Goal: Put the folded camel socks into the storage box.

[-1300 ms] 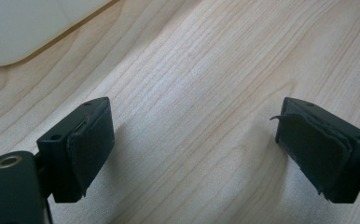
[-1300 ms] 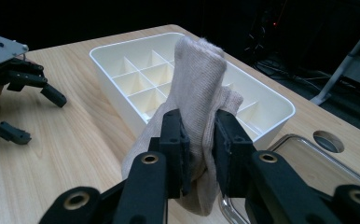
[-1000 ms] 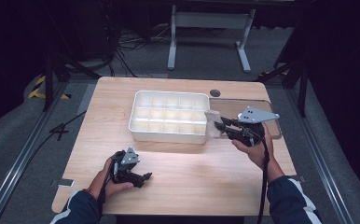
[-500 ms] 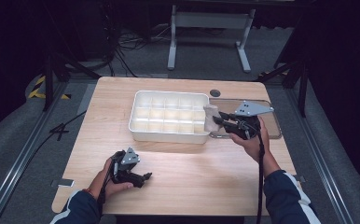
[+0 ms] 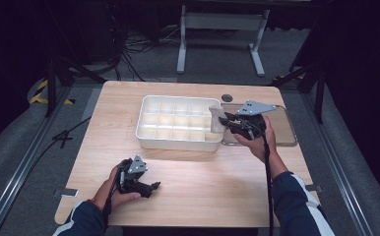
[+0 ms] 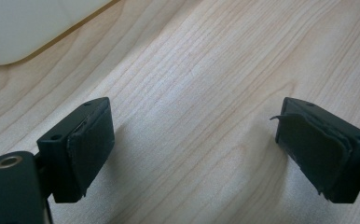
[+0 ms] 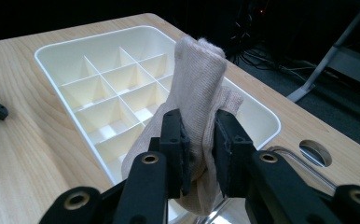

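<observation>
2 grippers over table (image 5: 188,196): near, left gripper (image 5: 154,186) resting low, jaws spread wide, empty. Farther, right gripper (image 7: 199,140) clenched on beige sock (image 7: 199,84), held above tray's (image 5: 143,129) right end.

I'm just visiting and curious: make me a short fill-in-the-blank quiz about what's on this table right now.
1. The right gripper is clamped on a rolled beige ____.
2. The white plastic divided tray sits on a light ____ table.
3. The left gripper has its jaws ____, holding nothing.

Missing words: sock; wooden; open
</observation>
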{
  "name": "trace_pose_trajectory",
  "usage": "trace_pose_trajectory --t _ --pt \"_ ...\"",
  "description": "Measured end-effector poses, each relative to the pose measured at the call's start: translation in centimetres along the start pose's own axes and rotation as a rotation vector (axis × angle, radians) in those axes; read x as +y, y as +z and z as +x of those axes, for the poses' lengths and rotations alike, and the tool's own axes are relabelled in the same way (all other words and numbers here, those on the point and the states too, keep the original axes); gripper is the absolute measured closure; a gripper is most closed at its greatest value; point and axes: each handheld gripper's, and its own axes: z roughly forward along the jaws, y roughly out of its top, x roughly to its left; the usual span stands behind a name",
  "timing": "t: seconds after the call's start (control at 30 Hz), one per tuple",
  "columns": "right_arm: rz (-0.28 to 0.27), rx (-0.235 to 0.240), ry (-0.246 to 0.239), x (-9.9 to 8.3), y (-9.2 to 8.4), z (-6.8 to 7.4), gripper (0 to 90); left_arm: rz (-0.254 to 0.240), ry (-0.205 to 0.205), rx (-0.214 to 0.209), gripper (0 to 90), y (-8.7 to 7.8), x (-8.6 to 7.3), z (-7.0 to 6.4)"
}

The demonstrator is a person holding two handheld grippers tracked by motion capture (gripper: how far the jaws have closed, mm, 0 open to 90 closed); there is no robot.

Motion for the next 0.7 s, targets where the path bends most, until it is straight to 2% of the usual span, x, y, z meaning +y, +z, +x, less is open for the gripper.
trace_pose_trajectory --t 0.7 --pt "0.11 -0.068 -0.02 0.1 4.8 -0.6 75.1 0.002 -0.002 0.002 11.6 0.0 0.0 0.0"
